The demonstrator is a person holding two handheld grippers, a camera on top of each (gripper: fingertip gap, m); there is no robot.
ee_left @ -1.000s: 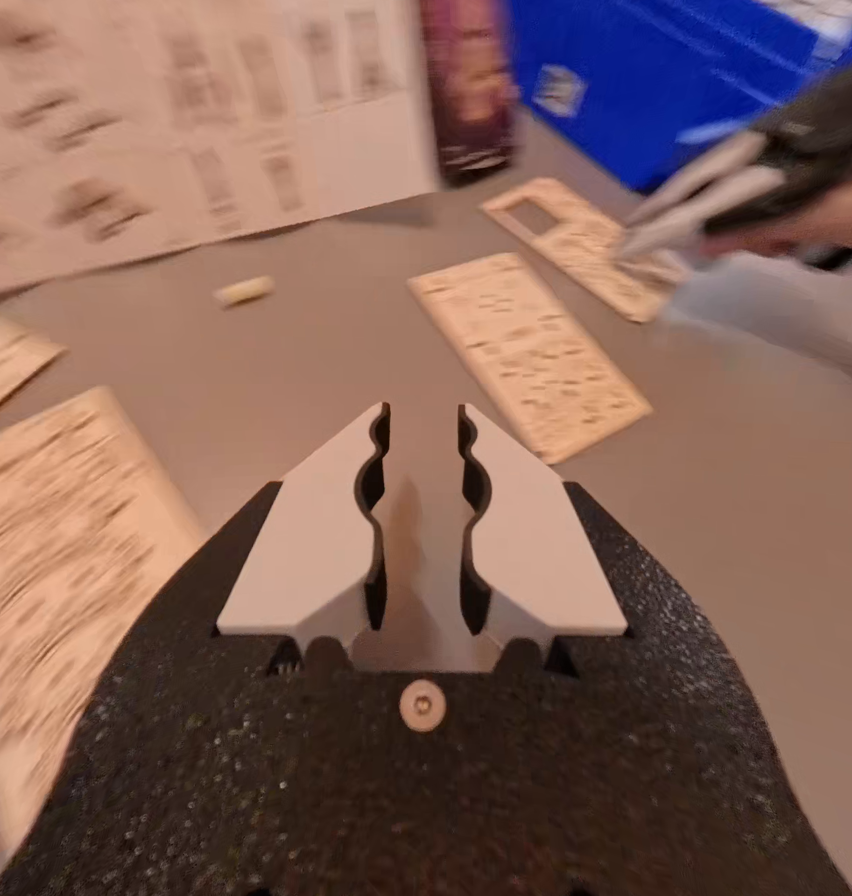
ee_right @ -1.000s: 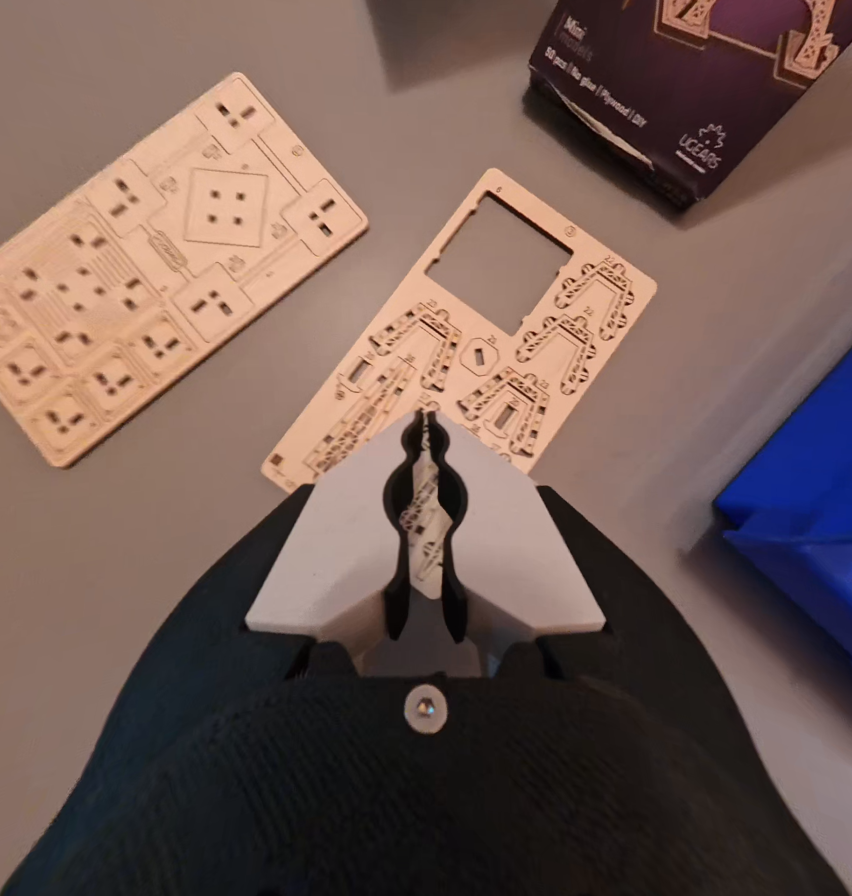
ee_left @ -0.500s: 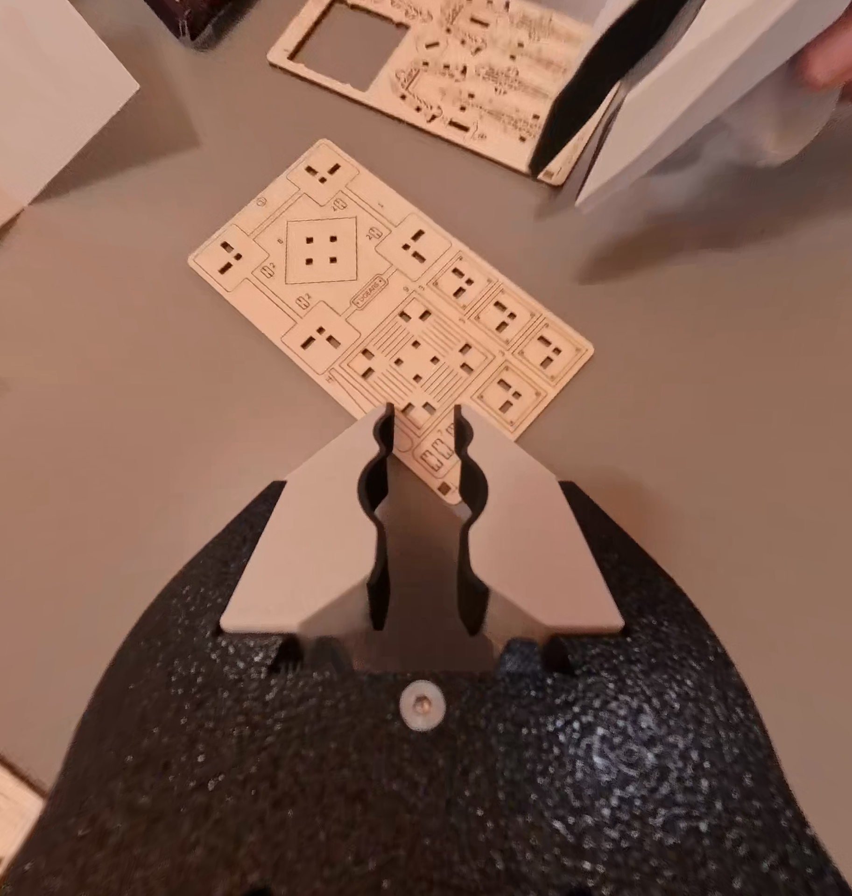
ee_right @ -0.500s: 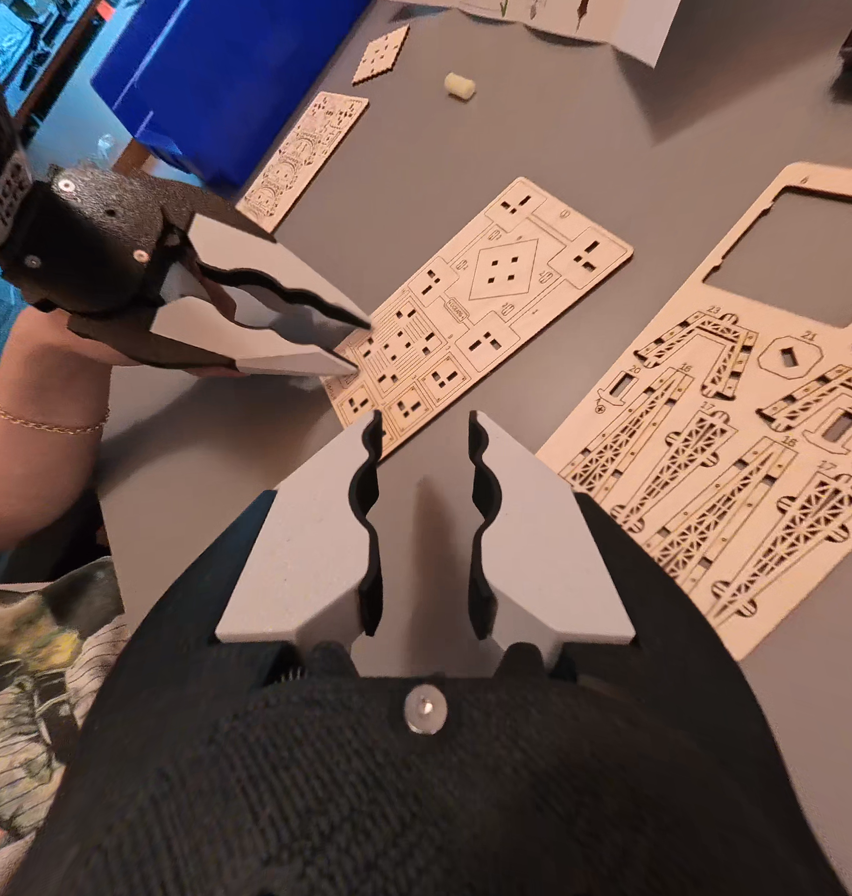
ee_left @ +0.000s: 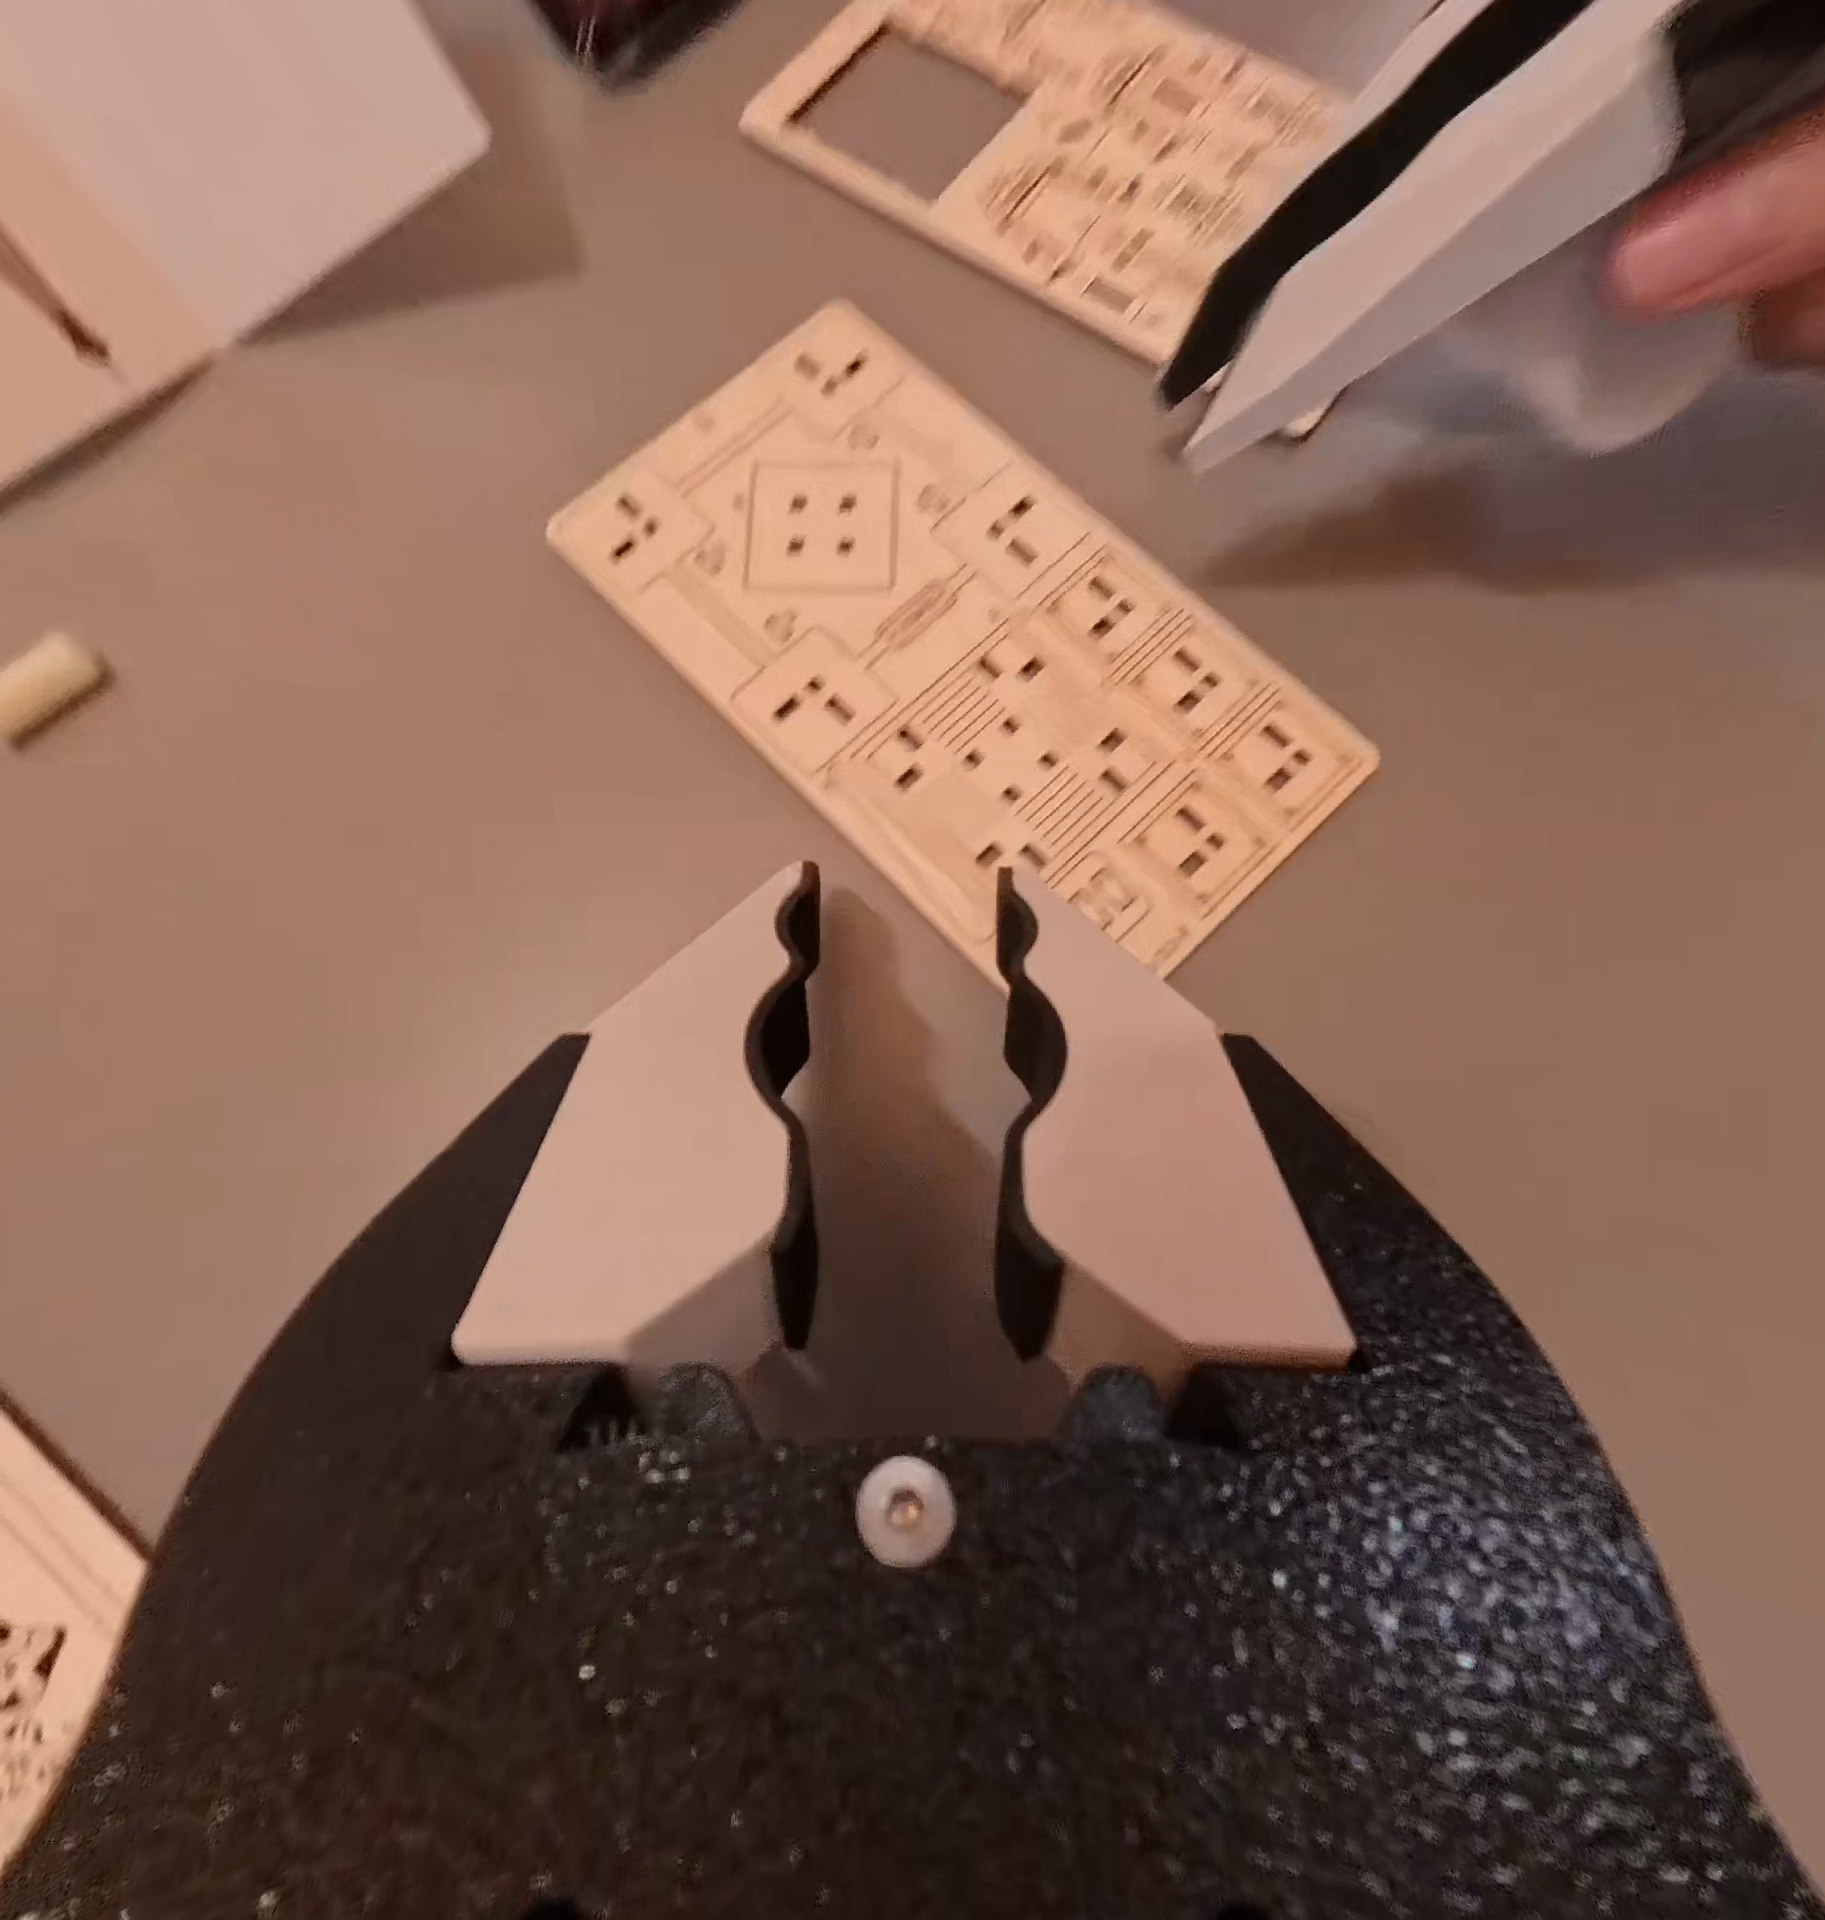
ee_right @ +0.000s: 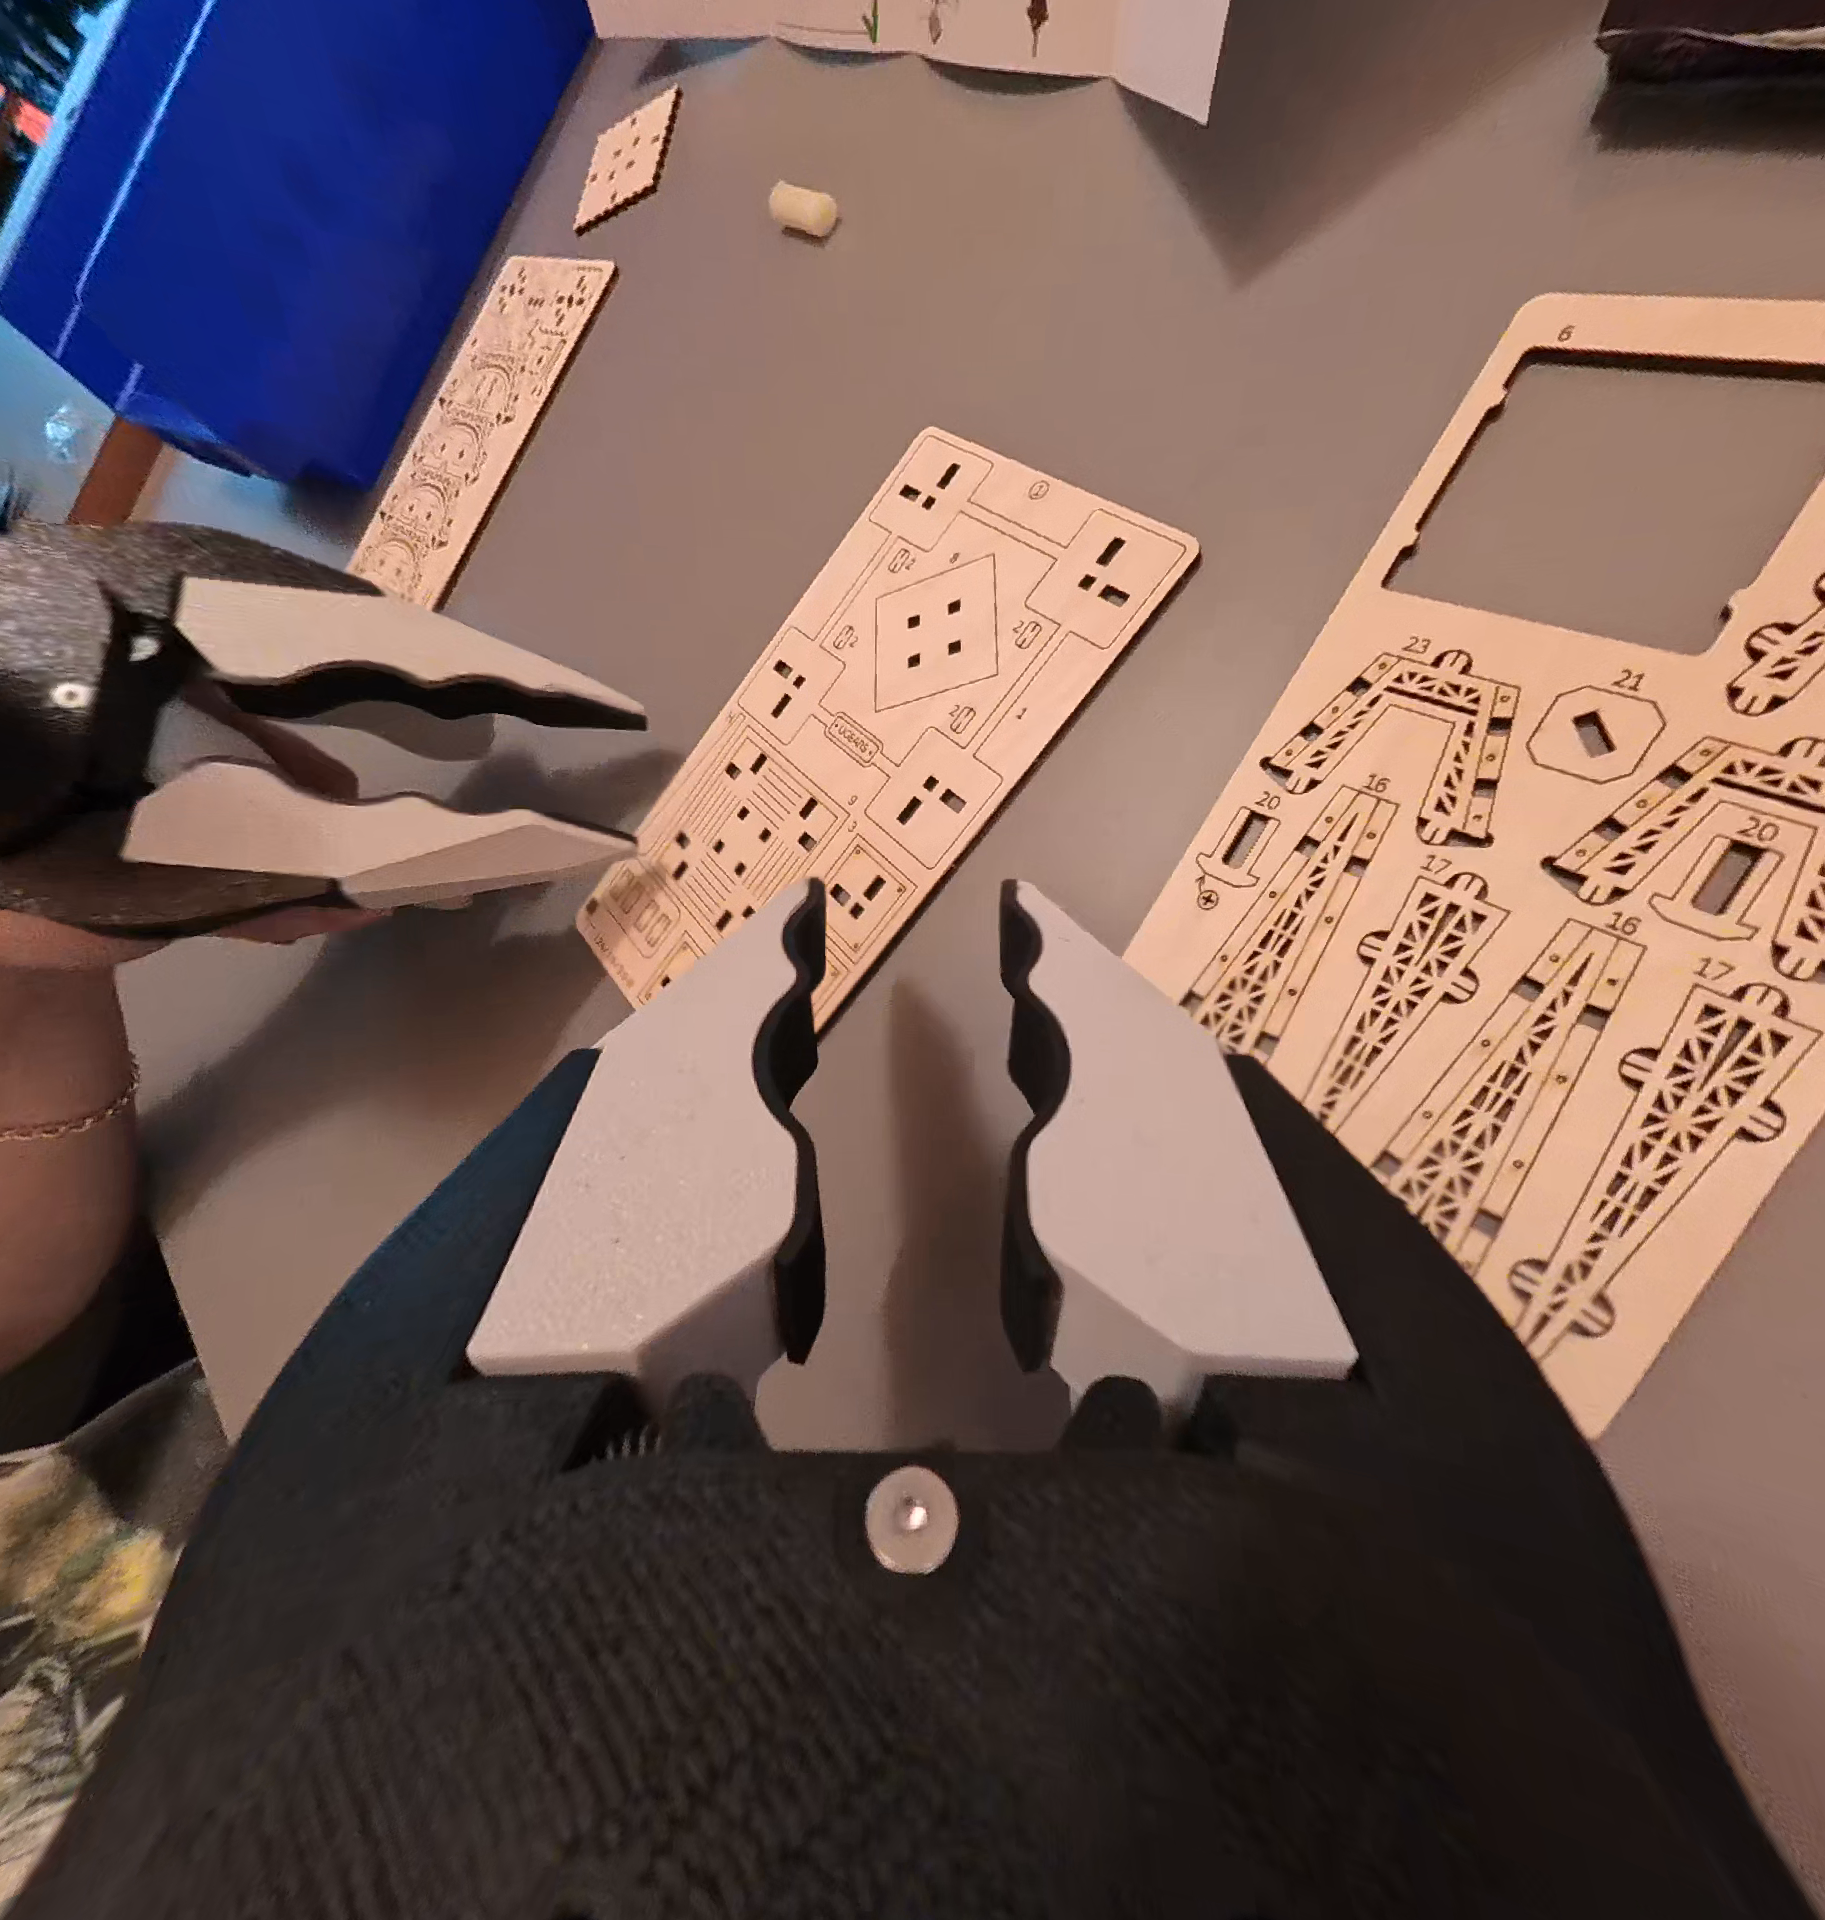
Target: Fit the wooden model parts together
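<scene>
A wooden sheet of square slotted parts (ee_left: 970, 686) lies flat on the grey table, just beyond my left gripper (ee_left: 906, 883), which is open and empty above its near corner. The same sheet (ee_right: 887, 717) lies ahead of my right gripper (ee_right: 906, 899), also open and empty. A second wooden sheet with lattice tower parts and a square hole (ee_right: 1573, 790) lies to the right; it also shows in the left wrist view (ee_left: 1043, 156). The left gripper shows in the right wrist view (ee_right: 627, 774), the right one in the left wrist view (ee_left: 1199, 400).
A small cream cylinder (ee_left: 30, 686) lies on the table, also in the right wrist view (ee_right: 802, 206). A folded paper sheet (ee_left: 160, 177) lies at the back. Another wooden sheet (ee_right: 482, 416) and a small wooden square (ee_right: 627, 156) lie near a blue bin (ee_right: 264, 208).
The right gripper was shut on a thin wooden piece one second ago; it is now open and empty. Both grippers have swung to face the sheet of square parts.
</scene>
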